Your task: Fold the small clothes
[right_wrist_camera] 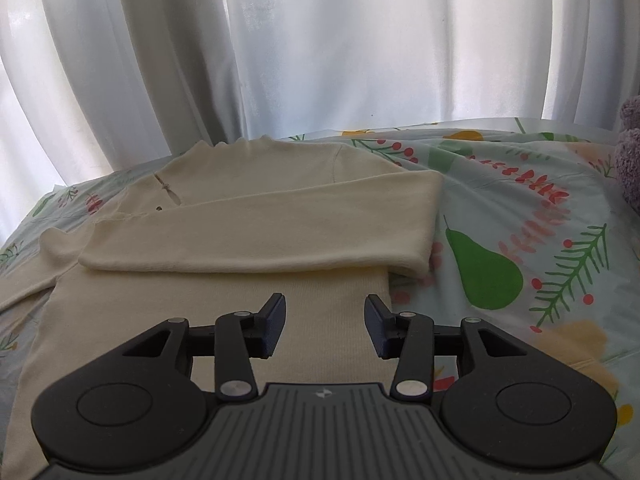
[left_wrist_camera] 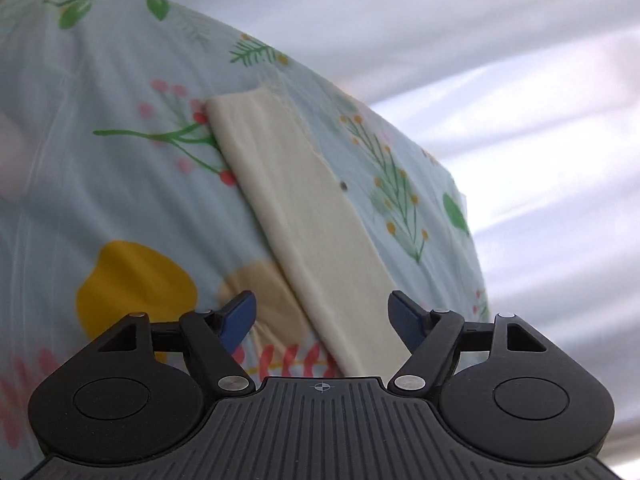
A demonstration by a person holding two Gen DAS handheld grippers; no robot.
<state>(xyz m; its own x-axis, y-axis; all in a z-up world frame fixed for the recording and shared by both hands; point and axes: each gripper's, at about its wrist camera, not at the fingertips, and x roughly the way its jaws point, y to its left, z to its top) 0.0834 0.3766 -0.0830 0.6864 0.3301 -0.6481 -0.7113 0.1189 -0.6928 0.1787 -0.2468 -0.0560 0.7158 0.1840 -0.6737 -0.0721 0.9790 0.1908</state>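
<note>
A cream long-sleeved top lies flat on the floral tablecloth. One sleeve is folded across its chest, cuff at the right. My right gripper is open and empty, hovering just above the lower body of the top. In the left wrist view the other cream sleeve stretches away diagonally across the cloth. My left gripper is open and empty, its jaws on either side of the near end of that sleeve, slightly above it.
White curtains hang right behind the table's far edge. A purple fluffy item sits at the far right edge. The curtain also fills the right side of the left wrist view.
</note>
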